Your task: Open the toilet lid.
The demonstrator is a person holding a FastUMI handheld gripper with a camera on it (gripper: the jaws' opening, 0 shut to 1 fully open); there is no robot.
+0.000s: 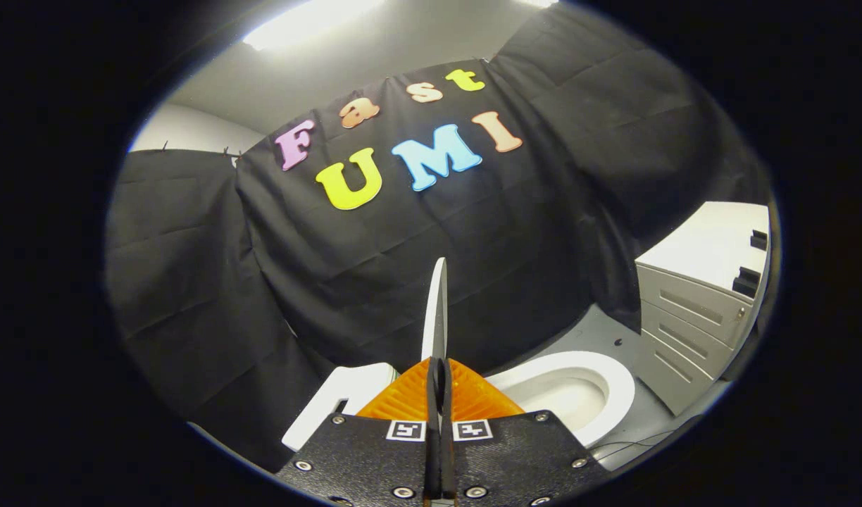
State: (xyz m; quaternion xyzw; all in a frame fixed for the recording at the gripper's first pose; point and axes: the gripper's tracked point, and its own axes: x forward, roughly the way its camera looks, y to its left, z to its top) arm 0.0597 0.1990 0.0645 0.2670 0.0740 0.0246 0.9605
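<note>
Gripper view shows the gripper low in the frame, fingers clamped on the raised, edge-on toilet lid. Right of it sits the open toilet bowl, and a drawer cabinet stands further right

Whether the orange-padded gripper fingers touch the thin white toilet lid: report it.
Touching. The gripper view shows the gripper with both orange fingers closed on the upright white toilet lid, no gap.

No readable text or numbers turn up here; two square black-and-white coded markers sit on the gripper's finger mounts, side by side.
</note>
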